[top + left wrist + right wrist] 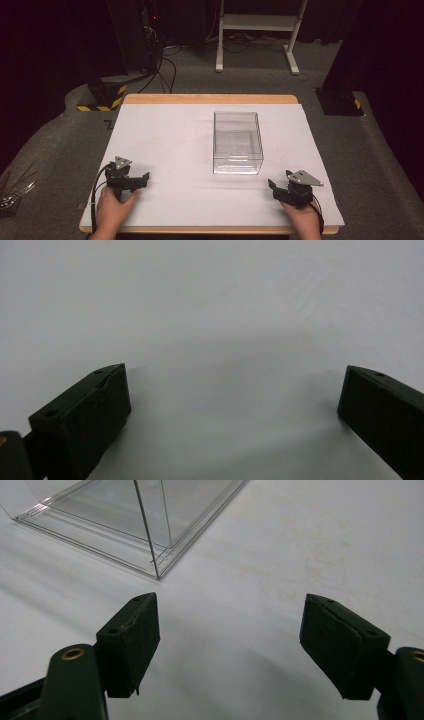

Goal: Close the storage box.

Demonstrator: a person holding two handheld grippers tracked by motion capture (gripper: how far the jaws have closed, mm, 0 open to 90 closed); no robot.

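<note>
A clear plastic box point(237, 142) stands upright on the white table top point(175, 145), right of the middle. Its near corner point(150, 555) appears up and to the left of my right gripper point(230, 625), a short way off. That right gripper point(275, 187) rests at the front right of the table, open, with nothing between its jaws. At the front left my left gripper point(142, 180) rests on the table, held by a hand. In the left gripper view the left gripper point(232, 390) is open over bare white surface.
The table has a wooden rim point(210, 98) along its far edge. Grey carpet surrounds it. A white desk frame point(257, 30) and black stands with cables point(145, 45) sit on the floor behind. Some thin metal rods point(12, 192) lie at the far left.
</note>
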